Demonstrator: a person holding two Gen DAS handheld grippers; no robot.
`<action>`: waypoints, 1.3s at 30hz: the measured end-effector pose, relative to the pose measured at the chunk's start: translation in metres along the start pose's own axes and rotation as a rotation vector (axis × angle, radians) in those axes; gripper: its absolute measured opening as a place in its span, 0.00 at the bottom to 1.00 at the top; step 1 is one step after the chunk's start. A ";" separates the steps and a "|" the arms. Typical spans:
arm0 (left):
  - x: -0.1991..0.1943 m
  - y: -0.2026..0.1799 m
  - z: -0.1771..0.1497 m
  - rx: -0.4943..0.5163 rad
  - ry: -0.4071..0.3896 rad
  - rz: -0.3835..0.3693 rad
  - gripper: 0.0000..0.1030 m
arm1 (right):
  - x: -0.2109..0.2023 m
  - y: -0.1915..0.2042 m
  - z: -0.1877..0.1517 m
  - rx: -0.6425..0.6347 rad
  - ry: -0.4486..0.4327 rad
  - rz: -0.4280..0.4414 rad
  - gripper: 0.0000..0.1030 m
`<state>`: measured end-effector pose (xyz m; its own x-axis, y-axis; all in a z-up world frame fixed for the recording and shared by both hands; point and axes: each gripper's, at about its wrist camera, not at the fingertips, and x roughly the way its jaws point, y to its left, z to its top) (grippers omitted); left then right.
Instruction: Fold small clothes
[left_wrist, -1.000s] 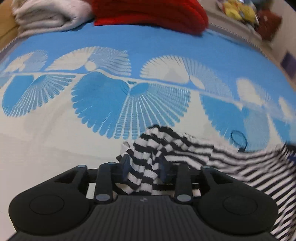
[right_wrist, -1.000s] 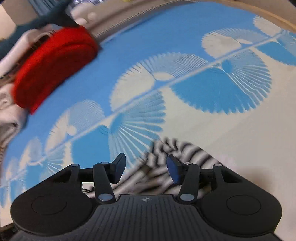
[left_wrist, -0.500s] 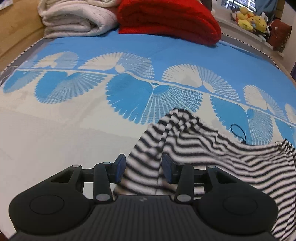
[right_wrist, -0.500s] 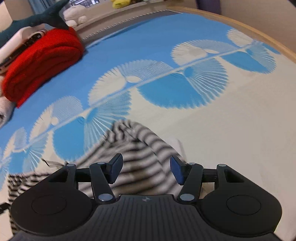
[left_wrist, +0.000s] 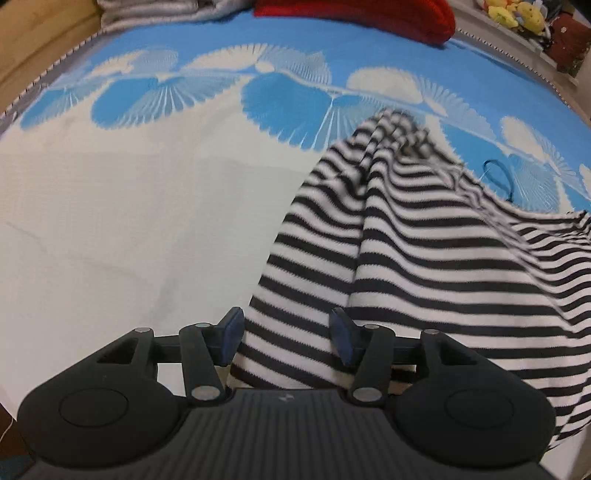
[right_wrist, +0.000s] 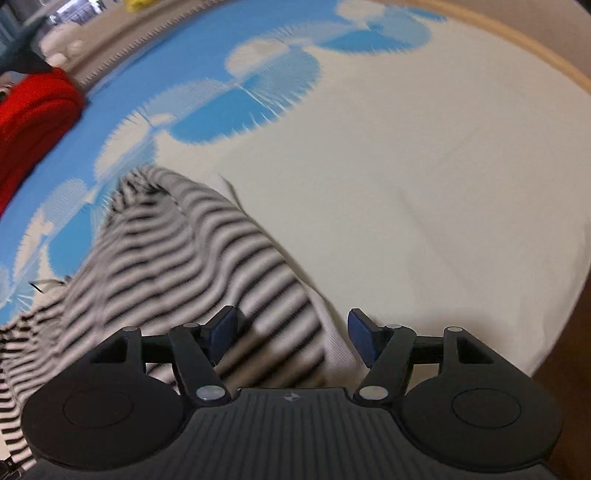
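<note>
On the blue-and-cream fan-print bedspread (left_wrist: 110, 229): black-and-white striped garment (left_wrist: 406, 251) draped in a ridge. Left gripper (left_wrist: 286, 334) and right gripper (right_wrist: 291, 338) both spread apart, striped cloth lying between fingers, unclamped. Red blanket (left_wrist: 369, 14) behind.

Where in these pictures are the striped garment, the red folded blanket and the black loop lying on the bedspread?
striped garment (left_wrist: 424, 266): left wrist view, middle of the draped cloth.
red folded blanket (left_wrist: 354, 13): left wrist view, its front fold.
black loop (left_wrist: 499, 176): left wrist view, its thin cord.

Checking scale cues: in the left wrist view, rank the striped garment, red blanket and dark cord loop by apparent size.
1. striped garment, though it lies nearest the camera.
2. red blanket, cut off by the frame.
3. dark cord loop.
</note>
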<state>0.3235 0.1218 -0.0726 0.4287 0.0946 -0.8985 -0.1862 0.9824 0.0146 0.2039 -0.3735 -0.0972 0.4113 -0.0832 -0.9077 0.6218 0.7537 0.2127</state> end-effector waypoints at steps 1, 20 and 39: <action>0.005 0.000 -0.001 0.004 0.012 0.010 0.55 | 0.004 -0.003 -0.003 -0.001 0.014 -0.011 0.66; -0.003 0.017 0.011 0.029 -0.040 0.124 0.15 | 0.008 -0.008 0.004 -0.002 0.017 -0.057 0.29; 0.016 -0.027 -0.006 0.133 0.040 -0.096 0.34 | 0.012 0.013 -0.006 -0.139 0.034 -0.030 0.46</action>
<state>0.3298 0.0959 -0.0897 0.4025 -0.0049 -0.9154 -0.0259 0.9995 -0.0167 0.2133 -0.3606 -0.1075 0.3700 -0.0863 -0.9250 0.5339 0.8346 0.1357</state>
